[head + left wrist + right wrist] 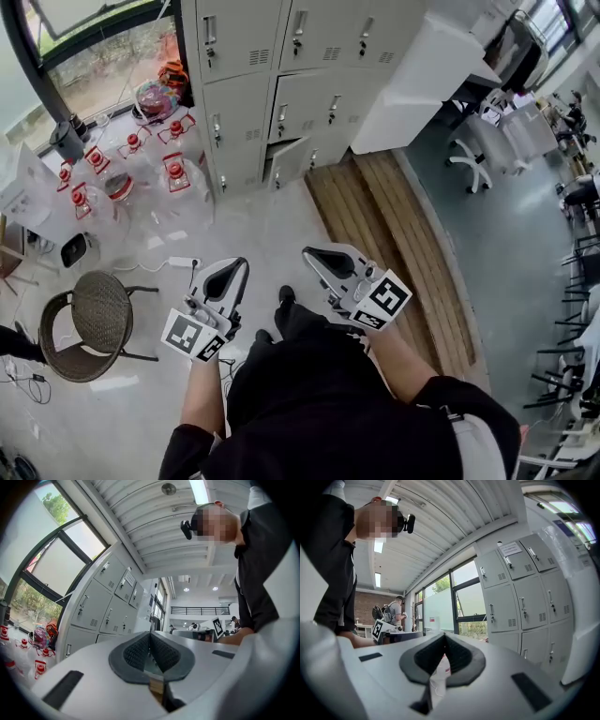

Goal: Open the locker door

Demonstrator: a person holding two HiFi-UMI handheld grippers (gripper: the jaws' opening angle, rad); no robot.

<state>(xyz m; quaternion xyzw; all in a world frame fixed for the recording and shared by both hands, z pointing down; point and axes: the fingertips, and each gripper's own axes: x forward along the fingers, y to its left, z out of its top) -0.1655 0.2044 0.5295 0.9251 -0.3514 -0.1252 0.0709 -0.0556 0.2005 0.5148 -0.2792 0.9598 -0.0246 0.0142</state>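
A bank of grey lockers [281, 66] stands against the far wall, several steps ahead of me. One bottom-row door [289, 161] looks slightly ajar; the others are closed. My left gripper [230, 266] is held low in front of my body, jaws shut and empty. My right gripper [315, 253] is beside it, also shut with nothing in it. Both point toward the lockers and are far from them. The lockers [101, 602] show beyond the closed left gripper [150, 637] in the left gripper view. They [520, 592] also stand to the right of the closed right gripper [444, 637] in the right gripper view.
Several red-capped water jugs [131, 164] crowd the floor left of the lockers. A wicker chair [89, 323] sits at my left, with a power strip [183, 262] ahead of it. A wooden platform [394, 234] runs along the right, and a white cabinet [422, 75] adjoins the lockers. Office chairs [473, 159] stand further right.
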